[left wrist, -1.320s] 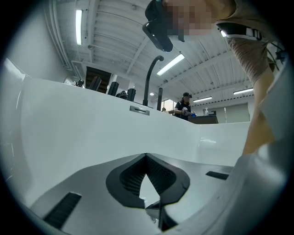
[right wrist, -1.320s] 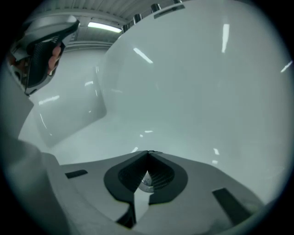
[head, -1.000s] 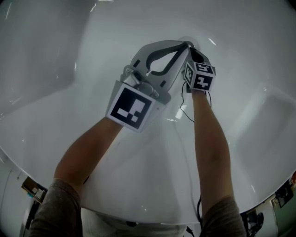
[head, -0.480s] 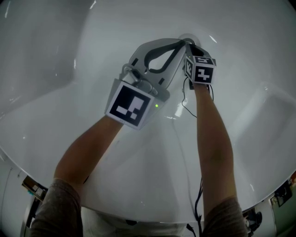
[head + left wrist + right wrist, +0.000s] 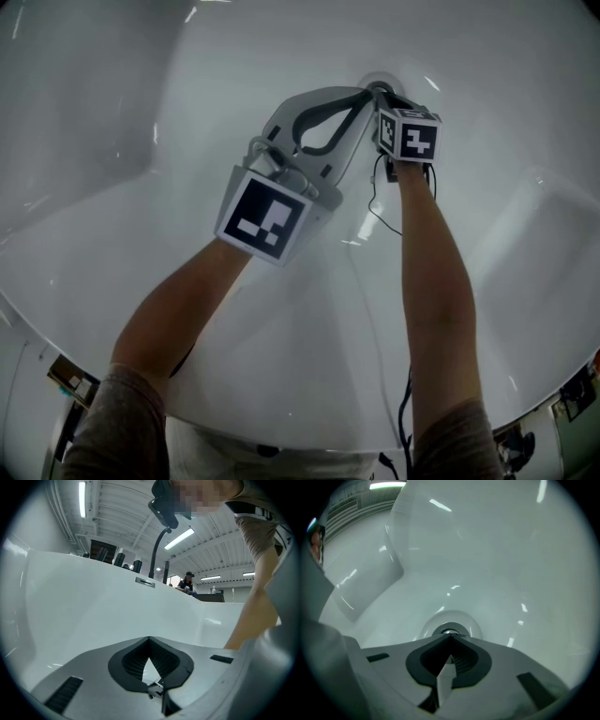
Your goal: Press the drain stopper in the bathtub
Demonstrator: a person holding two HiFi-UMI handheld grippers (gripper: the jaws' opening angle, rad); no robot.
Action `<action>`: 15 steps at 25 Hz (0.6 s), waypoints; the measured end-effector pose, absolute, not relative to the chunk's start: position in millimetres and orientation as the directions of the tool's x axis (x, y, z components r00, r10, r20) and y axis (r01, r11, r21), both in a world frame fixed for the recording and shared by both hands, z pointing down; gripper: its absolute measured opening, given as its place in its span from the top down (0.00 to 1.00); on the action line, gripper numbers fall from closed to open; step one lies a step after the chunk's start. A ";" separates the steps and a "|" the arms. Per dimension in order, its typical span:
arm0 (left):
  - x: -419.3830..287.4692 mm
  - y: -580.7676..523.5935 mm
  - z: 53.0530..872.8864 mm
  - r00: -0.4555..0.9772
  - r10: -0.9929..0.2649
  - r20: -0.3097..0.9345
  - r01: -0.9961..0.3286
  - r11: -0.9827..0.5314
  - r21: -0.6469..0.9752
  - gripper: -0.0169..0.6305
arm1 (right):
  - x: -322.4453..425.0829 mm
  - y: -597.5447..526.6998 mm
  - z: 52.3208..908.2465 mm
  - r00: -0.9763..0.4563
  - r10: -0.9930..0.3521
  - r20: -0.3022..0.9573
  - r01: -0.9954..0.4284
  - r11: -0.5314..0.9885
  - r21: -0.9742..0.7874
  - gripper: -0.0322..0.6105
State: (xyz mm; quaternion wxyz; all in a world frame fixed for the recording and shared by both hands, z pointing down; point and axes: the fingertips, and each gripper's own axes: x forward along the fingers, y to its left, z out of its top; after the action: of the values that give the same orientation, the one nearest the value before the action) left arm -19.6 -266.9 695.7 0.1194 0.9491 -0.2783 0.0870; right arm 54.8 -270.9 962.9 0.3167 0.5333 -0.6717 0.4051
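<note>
Stopper (image 5: 449, 631) sits at the far end of the bathtub (image 5: 497, 550) floor, right under the tip of your right gripper (image 5: 450, 638). Its jaws are closed together with nothing in them. Your left gripper (image 5: 149, 640) is closed and empty too, just beside it. You are at the spot; I think the push down is not done yet. The tip hides the stopper's near edge, so I can't tell if they touch.

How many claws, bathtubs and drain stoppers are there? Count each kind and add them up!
Claws: 2 (left claw, right claw)
Bathtub: 1
Drain stopper: 1
Total: 4
</note>
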 end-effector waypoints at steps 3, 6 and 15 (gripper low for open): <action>-20.8 -265.5 695.6 0.827 -0.511 0.235 -0.553 -0.816 0.171 0.97 | 54.9 -271.6 959.8 -0.217 -0.498 0.839 -0.976 0.089 -0.200 0.95; -22.8 -263.6 694.2 0.822 -0.516 0.240 -0.560 -0.809 0.180 0.97 | 56.3 -270.5 954.9 -0.208 -0.516 0.831 -0.978 0.092 -0.188 0.95; -28.0 -261.7 672.2 0.811 -0.530 0.248 -0.578 -0.792 0.197 0.97 | 54.3 -263.4 923.8 -0.208 -0.527 0.824 -0.976 0.058 -0.209 0.95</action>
State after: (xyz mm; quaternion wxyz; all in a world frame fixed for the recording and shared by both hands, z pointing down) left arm -28.0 -261.7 672.2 0.1324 0.9423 -0.2940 0.0900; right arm 54.3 -263.4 923.8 0.2847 0.5613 -0.6694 0.3947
